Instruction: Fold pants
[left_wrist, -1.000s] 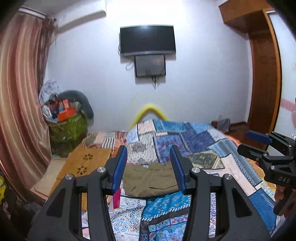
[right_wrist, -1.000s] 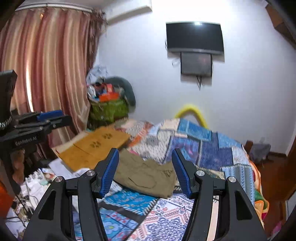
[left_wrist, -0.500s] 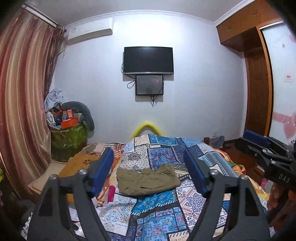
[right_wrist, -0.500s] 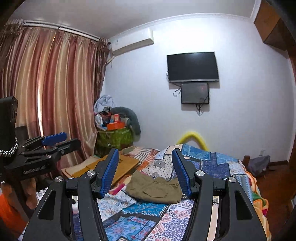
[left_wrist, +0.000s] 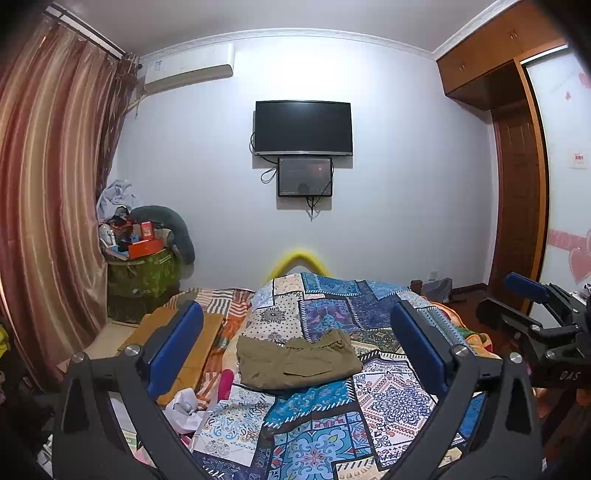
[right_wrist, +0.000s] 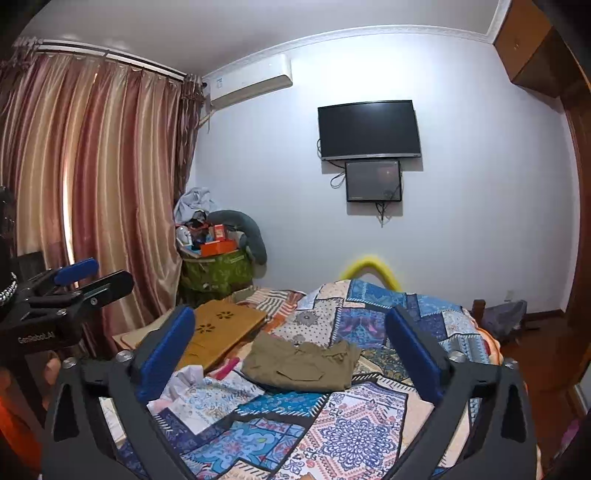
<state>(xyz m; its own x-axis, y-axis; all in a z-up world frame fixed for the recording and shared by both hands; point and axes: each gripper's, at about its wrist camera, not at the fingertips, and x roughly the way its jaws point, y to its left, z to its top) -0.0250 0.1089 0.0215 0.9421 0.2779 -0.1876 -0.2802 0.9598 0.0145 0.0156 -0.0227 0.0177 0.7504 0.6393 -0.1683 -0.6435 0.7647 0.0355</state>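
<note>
you are holding the left gripper (left_wrist: 295, 347) spread wide, gripping nothing, well back from the pants (left_wrist: 295, 360). your right gripper (right_wrist: 291, 354) is gaping just as wide and touching nothing. the pants are lying folded on the bed's patchwork quilt (left_wrist: 384, 402), beside the wooden board (right_wrist: 221, 332).

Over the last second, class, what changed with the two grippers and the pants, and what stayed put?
Both grippers pulled back and up from the pants, so more of the room shows. The left gripper and right gripper both opened wider; neither holds anything. The pants stayed folded on the patchwork quilt, unmoved.
</note>
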